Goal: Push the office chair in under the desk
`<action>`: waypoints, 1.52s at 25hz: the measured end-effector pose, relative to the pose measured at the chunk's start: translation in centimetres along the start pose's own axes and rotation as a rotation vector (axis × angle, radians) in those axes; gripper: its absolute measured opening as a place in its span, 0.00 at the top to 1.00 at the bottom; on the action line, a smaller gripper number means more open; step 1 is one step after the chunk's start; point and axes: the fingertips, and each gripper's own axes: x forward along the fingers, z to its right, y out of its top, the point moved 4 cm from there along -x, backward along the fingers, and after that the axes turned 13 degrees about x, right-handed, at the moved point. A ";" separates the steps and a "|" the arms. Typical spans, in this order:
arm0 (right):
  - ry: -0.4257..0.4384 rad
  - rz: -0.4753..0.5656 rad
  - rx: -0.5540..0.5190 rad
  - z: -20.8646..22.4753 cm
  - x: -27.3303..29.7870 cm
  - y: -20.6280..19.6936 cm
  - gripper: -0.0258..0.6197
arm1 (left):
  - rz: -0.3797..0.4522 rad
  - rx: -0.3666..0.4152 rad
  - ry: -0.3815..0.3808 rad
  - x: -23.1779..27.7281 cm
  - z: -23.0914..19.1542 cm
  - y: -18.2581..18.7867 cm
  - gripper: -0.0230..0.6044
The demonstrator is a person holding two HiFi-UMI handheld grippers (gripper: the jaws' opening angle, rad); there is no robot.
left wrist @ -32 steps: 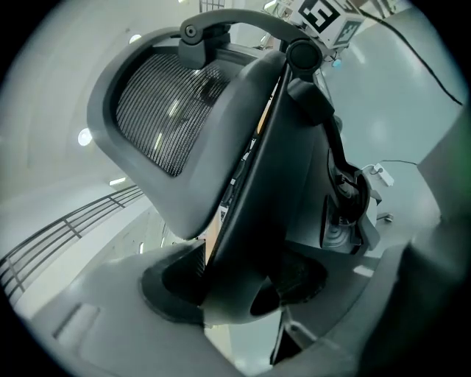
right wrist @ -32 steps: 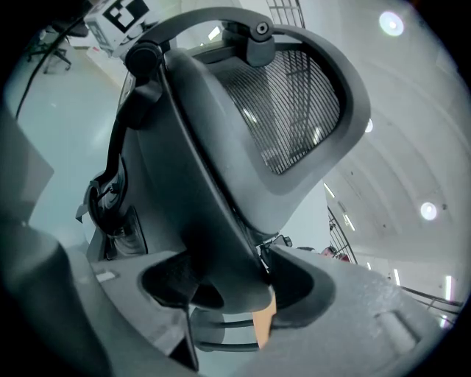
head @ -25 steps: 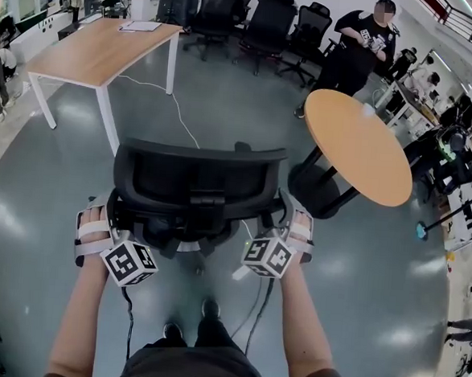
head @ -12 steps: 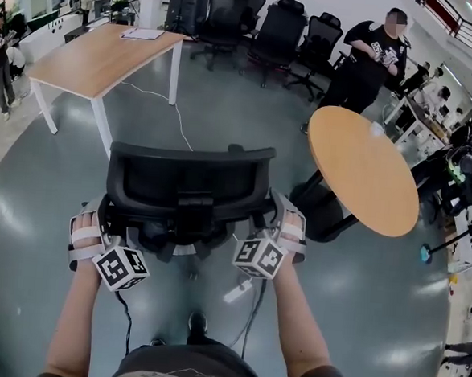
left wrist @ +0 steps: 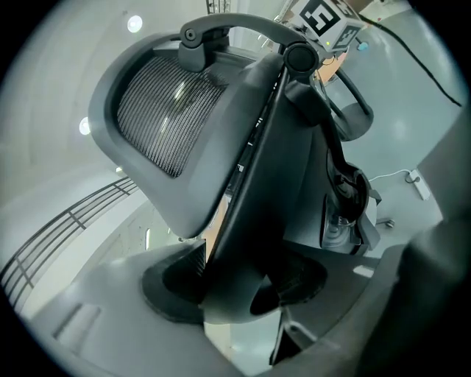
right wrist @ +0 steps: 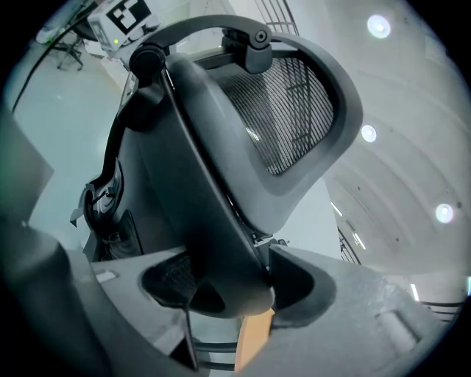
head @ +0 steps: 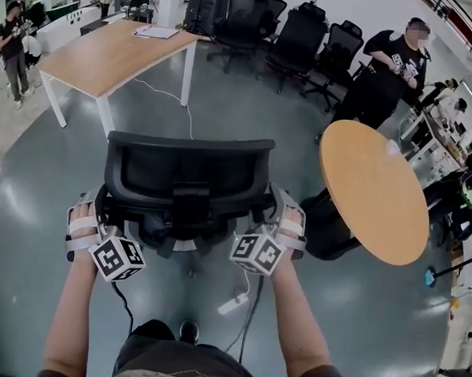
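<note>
Both edges of the chair (head: 185, 168) back are clamped: left by the left gripper (head: 102, 211), right by the right gripper (head: 272, 209). Most of the push is judged undone: the chair stands well apart from the desk (head: 108, 54).

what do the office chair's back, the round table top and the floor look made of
Back of the office chair: black mesh in a matte, plastic-looking frame; the weave lets light through. The round table top: probably wood-look laminate, evenly orange-brown with a satin sheen. The floor: a smooth grey coating, perhaps epoxy or polished concrete; it reflects the lights.
</note>
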 end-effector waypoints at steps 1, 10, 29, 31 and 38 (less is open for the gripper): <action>0.002 0.003 -0.001 0.1 0.6 0.0 0.56 | -0.002 0.000 0.001 0.4 -0.1 0.1 0.53; 0.020 0.015 0.002 2.1 6.1 0.3 0.56 | -0.006 0.016 0.019 4.2 -1.5 2.1 0.54; 0.047 -0.017 0.010 4.5 19.9 2.3 0.56 | -0.002 0.025 0.032 15.3 -5.8 4.3 0.54; 0.051 -0.026 0.007 4.5 21.4 2.6 0.56 | -0.009 0.019 0.029 16.9 -6.3 4.2 0.54; 0.053 -0.004 0.000 4.8 26.2 3.9 0.56 | -0.012 0.021 0.027 21.5 -7.9 4.1 0.54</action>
